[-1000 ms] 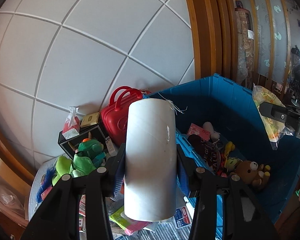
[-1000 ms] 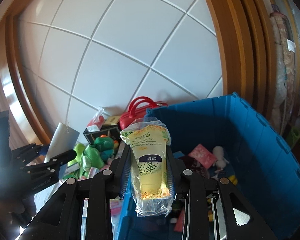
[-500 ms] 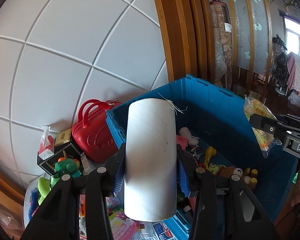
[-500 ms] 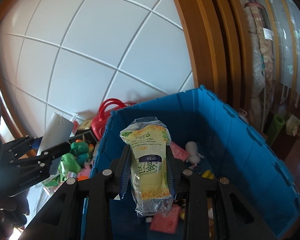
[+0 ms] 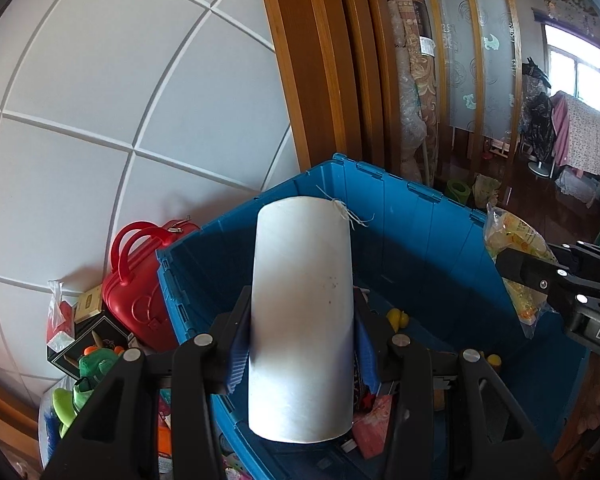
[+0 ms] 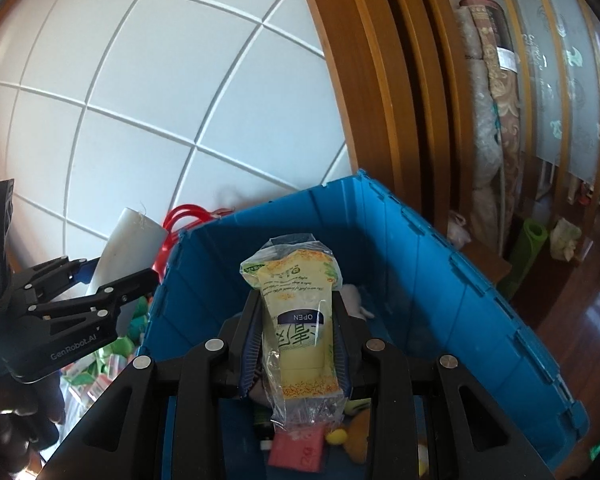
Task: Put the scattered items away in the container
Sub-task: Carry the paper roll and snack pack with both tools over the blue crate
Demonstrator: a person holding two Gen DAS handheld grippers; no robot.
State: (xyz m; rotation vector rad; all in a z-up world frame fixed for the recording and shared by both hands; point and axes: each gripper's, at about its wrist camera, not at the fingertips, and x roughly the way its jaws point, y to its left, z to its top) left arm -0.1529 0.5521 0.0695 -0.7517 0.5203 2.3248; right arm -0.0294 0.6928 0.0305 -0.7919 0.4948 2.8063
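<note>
At the far left, the loose things beside the container are partly hidden by the gripper frame: a green plush toy (image 5: 94,364) and a black box (image 5: 100,330) are cut off, and the small packets below them are too blurred to name. One red case (image 5: 134,280) with two handles stands against the white panelled wall (image 5: 100,100), touching the left side of the blue container (image 5: 420,220). The left gripper (image 5: 302,340) has its jaws clamped on one white roll (image 5: 302,312), which is held upright above the left edge of the container; the roll covers most of the bottom behind it. A few loose threads hang from the top of the roll. Inside the container only small parts of the contents show: one pink packet (image 6: 298,450), yellow toy pieces and something brown, hard to make out. The right gripper (image 6: 298,344) has its jaws closed on one yellow packet (image 6: 296,320) in a clear plastic wrapper, held above the inside of the container, and the lower end of the wrapper hangs free. To the right, rolled fabrics (image 6: 488,80) lean beside the wooden frame (image 6: 372,80), and one green mat (image 6: 526,248) stands behind the container.
</note>
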